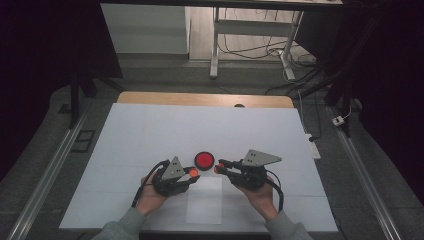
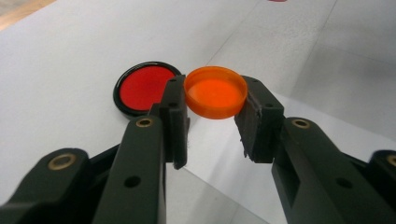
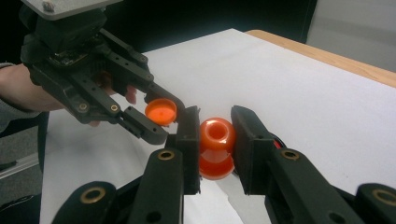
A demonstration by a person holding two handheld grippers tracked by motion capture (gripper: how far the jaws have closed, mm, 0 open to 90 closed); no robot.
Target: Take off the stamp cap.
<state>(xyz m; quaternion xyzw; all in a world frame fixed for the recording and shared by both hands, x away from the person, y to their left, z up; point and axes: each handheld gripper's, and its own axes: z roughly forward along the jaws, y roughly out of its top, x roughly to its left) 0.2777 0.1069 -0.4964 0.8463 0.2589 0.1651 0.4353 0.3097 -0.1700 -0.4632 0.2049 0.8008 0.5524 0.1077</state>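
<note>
Left gripper [image 2: 215,119]: jaws clamped on the rim of an orange cap [image 2: 215,92], its hollow side facing the camera, held above the table.
Right gripper [image 3: 215,140]: jaws pinching a small orange bottle [image 3: 216,147] by its sides, open mouth showing.
Between grippers: cap and bottle near each other, apart.
Beyond left jaws: red disc with black rim [image 2: 142,87], flat on the white table cover [image 2: 56,60].
Below grippers: white paper sheet [image 1: 205,207].
</note>
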